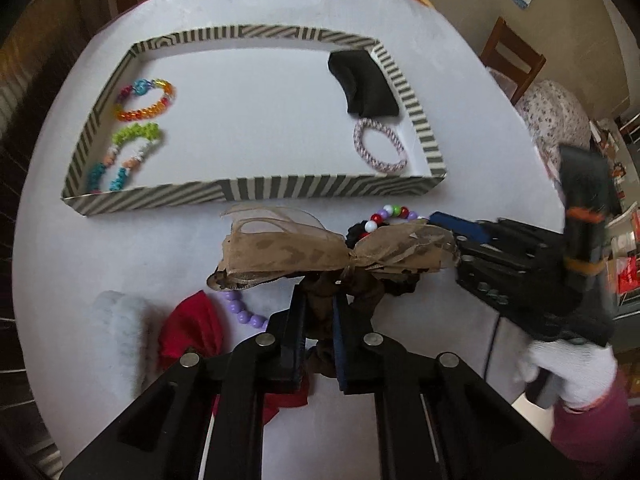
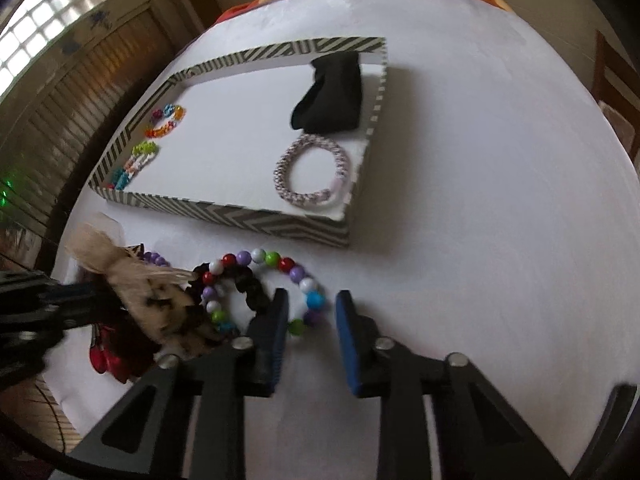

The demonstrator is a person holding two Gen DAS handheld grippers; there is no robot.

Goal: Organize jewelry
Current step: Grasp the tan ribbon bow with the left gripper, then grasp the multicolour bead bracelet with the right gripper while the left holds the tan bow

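Nearest, the left gripper has its fingers pinched on a dark brown scrunchie that carries a tan leopard bow; the bow spreads across the fingertips, above the white table. At 9 o'clock of those fingers lie a red cloth, a purple bead string and a pale blue fuzzy piece.

The right gripper hangs with fingers spread and nothing between the pads — the left finger sits over the near rim of a multicoloured bead bracelet, which lies on the table touching a black scrunchie.

Further out, at 12 o'clock, stands the striped tray, shallow and white inside. Along its left wall, near to far: a teal-and-green coil bracelet, then an orange rainbow coil bracelet. At its right wall, near to far: a pink-white woven band, lying flat, then a folded black cloth in the far right corner, just touching the band. The tray's middle is bare
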